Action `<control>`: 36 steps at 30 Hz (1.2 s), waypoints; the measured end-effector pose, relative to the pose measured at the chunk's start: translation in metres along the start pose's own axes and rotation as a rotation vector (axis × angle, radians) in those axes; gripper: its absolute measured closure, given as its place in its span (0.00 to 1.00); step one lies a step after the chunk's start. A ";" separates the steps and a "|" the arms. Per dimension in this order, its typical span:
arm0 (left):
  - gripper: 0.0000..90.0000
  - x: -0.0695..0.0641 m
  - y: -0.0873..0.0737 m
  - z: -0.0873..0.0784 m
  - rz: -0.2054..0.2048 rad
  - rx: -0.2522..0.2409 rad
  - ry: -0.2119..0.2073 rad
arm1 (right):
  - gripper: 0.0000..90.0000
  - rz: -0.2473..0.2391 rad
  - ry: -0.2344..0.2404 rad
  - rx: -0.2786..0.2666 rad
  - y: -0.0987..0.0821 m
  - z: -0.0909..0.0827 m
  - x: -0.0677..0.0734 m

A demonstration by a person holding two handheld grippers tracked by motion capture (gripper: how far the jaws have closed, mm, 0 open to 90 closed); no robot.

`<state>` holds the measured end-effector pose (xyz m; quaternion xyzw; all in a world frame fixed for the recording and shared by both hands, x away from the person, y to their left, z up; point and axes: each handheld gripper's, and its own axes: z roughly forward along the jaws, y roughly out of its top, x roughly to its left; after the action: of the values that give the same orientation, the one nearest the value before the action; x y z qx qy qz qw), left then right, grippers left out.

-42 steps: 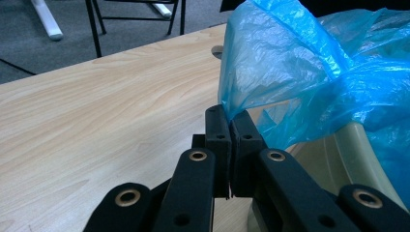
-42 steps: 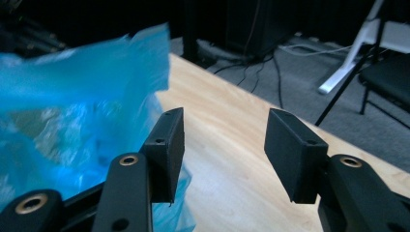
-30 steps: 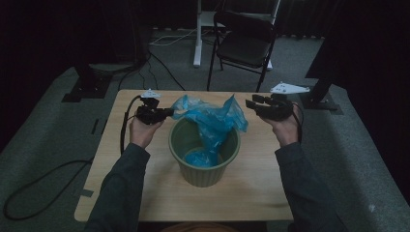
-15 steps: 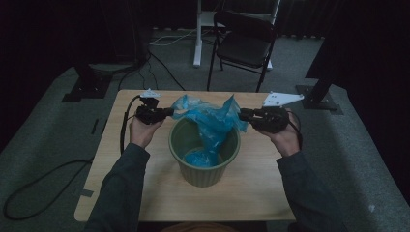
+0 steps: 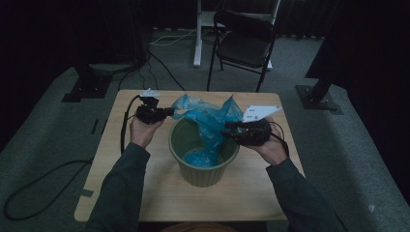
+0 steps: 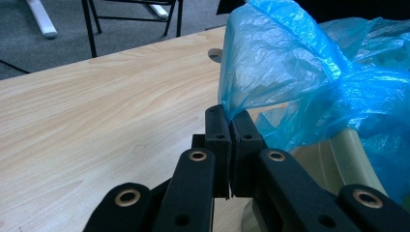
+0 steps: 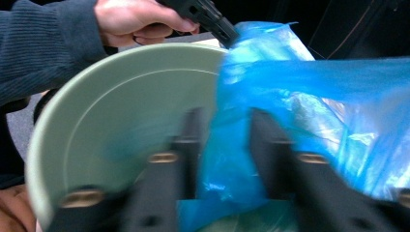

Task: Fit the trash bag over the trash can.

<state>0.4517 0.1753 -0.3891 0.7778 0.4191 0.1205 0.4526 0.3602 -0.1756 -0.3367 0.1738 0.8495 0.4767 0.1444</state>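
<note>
The left tongs [image 6: 231,140] pinch the blue bag's [image 5: 208,118] edge, jaws closed. The right tongs [image 7: 223,140] gape with bag film between them, above the green bin [image 5: 203,166] on the surface [image 5: 125,188].

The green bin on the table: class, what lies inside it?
Inside the green bin a blue plastic bag hangs down, its crumpled end on the bottom. The upper part spills over the rim, pinched by the left gripper. Anything beneath the plastic is covered.

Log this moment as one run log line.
left gripper: shut on blue bag | right gripper: open around bag | green bin: upright on table
</note>
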 end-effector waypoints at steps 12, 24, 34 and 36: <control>0.98 0.008 0.000 -0.008 -0.047 -0.020 -0.017 | 1.00 0.110 -0.056 0.016 -0.029 -0.017 -0.023; 0.82 -0.006 0.008 -0.019 -0.034 -0.077 -0.075 | 1.00 0.126 -0.034 0.010 -0.032 -0.012 -0.025; 0.76 -0.021 0.022 -0.031 -0.014 -0.108 -0.098 | 1.00 0.118 -0.029 0.012 -0.026 -0.003 -0.024; 0.74 -0.021 0.022 -0.029 -0.015 -0.109 -0.087 | 1.00 0.117 -0.028 0.008 -0.023 -0.003 -0.023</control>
<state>0.4342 0.1718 -0.3508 0.7531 0.3978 0.1060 0.5131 0.3762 -0.1989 -0.3533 0.2304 0.8376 0.4787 0.1275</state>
